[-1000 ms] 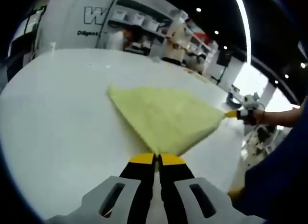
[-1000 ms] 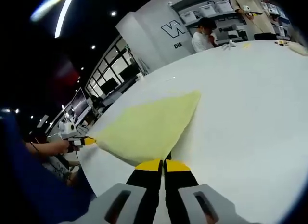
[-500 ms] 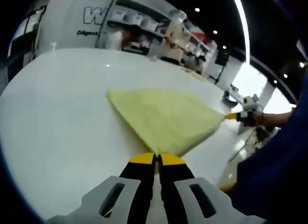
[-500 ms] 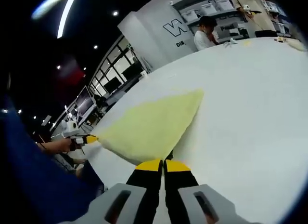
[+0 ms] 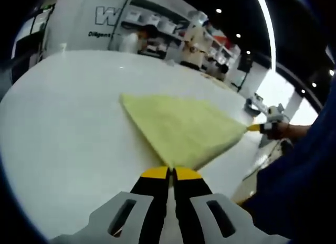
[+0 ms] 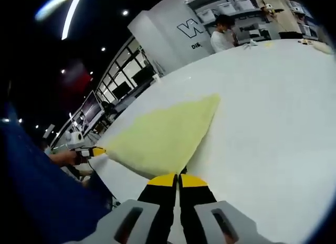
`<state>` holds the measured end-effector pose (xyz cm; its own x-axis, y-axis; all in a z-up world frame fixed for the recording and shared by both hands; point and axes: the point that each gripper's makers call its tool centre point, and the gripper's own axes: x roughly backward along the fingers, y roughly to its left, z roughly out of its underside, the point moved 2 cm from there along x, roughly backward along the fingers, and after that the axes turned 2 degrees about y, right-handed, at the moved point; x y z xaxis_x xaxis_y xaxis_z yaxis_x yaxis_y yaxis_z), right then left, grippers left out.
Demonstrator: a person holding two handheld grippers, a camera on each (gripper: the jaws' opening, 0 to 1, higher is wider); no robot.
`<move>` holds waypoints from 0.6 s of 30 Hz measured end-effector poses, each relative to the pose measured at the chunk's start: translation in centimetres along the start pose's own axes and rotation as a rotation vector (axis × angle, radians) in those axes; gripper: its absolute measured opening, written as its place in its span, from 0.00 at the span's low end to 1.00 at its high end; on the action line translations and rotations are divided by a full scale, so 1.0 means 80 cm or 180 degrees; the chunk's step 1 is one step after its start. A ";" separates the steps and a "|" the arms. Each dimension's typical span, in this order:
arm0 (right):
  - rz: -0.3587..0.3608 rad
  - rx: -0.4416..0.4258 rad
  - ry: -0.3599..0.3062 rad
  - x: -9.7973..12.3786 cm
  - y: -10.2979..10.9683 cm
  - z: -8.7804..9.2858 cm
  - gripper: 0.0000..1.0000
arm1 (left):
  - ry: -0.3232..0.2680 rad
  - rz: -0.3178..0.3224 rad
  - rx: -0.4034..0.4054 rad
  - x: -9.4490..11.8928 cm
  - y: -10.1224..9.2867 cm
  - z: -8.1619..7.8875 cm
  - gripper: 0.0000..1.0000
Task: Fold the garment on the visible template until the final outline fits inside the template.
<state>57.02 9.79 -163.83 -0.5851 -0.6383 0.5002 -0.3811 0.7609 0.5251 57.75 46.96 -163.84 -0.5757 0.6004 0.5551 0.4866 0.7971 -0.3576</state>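
A pale yellow garment (image 5: 181, 127) lies stretched over the white table (image 5: 63, 123), held taut by two corners. In the left gripper view my left gripper (image 5: 171, 173) is shut on the near corner of the cloth. At the far right of that view the right gripper (image 5: 256, 127) pinches the other corner. In the right gripper view the same garment (image 6: 160, 136) spreads ahead, with my right gripper (image 6: 178, 179) shut on its near corner. The left gripper (image 6: 95, 150) holds the far left corner there. I cannot make out any template outline on the table.
The white table (image 6: 273, 107) stretches wide around the cloth. A person's blue sleeve (image 5: 299, 181) fills the right side of the left gripper view. Shelves with bins (image 5: 152, 26) and a person (image 6: 223, 34) stand beyond the table's far edge.
Both views shifted slightly with the hands. The garment stays stretched between the two shut grippers, with no visible change in its shape.
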 end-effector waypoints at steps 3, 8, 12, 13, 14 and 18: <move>0.0021 0.0017 0.0018 -0.001 -0.005 0.002 0.00 | 0.0002 -0.0009 0.0020 -0.001 0.001 0.005 0.00; 0.0034 0.0035 0.0023 -0.002 -0.012 0.004 0.00 | -0.0014 -0.0003 0.0042 -0.004 0.003 0.006 0.00; 0.0061 0.0081 0.0035 -0.001 -0.017 0.005 0.00 | -0.0041 0.0013 0.0052 -0.003 0.002 0.005 0.00; 0.0067 0.0088 0.0037 -0.001 -0.017 0.005 0.00 | -0.0044 0.0013 0.0059 -0.002 0.003 0.006 0.00; 0.0082 0.0100 0.0039 -0.001 -0.018 0.006 0.00 | -0.0044 0.0007 0.0061 -0.001 0.006 0.007 0.00; 0.0111 0.0018 -0.0006 0.002 -0.026 0.008 0.00 | -0.0056 -0.0083 0.0149 0.013 0.019 0.015 0.00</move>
<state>57.26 8.19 -165.31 -0.5995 -0.6111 0.5169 -0.3645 0.7834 0.5034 57.14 48.86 -164.71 -0.5994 0.5802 0.5514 0.4403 0.8143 -0.3782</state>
